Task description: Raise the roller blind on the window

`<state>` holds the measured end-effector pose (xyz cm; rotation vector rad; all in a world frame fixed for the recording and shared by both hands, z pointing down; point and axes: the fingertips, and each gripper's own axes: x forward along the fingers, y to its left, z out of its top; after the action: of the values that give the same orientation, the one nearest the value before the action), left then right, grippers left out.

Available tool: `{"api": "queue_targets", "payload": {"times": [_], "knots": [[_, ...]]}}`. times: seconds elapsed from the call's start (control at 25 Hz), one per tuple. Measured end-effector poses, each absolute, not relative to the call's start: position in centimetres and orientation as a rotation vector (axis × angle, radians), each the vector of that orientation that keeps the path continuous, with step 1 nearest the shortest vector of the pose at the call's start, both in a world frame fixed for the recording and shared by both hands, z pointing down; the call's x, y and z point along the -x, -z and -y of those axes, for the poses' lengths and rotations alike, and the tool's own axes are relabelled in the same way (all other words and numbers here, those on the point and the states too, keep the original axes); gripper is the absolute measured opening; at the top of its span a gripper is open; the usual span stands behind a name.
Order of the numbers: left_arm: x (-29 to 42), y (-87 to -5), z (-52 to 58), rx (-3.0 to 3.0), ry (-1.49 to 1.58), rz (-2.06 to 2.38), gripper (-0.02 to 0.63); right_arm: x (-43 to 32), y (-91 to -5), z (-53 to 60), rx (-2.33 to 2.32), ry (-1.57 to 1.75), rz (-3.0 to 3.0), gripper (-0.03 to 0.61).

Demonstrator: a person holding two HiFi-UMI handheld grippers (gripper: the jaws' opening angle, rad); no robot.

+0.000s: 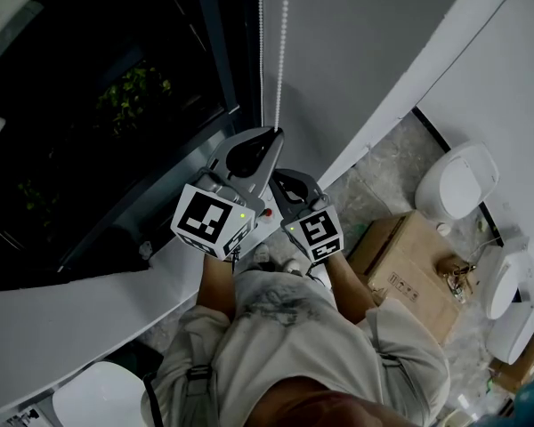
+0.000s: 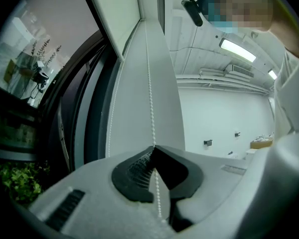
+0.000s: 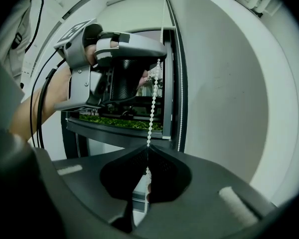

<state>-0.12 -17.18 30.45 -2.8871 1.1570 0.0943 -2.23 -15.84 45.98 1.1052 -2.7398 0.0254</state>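
A white bead chain (image 1: 282, 34) hangs in two strands beside the dark window (image 1: 89, 105). My left gripper (image 1: 274, 133) is shut on one strand; in the left gripper view the chain (image 2: 149, 83) runs down into the closed jaws of the left gripper (image 2: 153, 147) and on between them. Just below it, my right gripper (image 1: 280, 176) is shut on the same strand. The right gripper view shows the chain (image 3: 152, 103) hanging from the left gripper (image 3: 157, 51) into the right gripper (image 3: 148, 147). The second strand (image 3: 179, 83) hangs free by the frame. A pale panel (image 3: 134, 14) covers the window's top.
A white windowsill (image 1: 89, 310) runs below the window, with green plants (image 1: 138, 92) outside the glass. On the floor to the right lie a cardboard box (image 1: 409, 269) and white ceramic fixtures (image 1: 458, 183). The person's torso fills the bottom of the head view.
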Motion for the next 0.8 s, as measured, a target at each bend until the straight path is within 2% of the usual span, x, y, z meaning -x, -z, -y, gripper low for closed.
{"api": "queue_targets", "payload": {"times": [0.8], "knots": [[-0.1,-34.6,16.8,2.965,-0.030,-1.170,0.009,1.5,-50.0,15.4,-1.088,-0.081,2.672,0.011]]}}
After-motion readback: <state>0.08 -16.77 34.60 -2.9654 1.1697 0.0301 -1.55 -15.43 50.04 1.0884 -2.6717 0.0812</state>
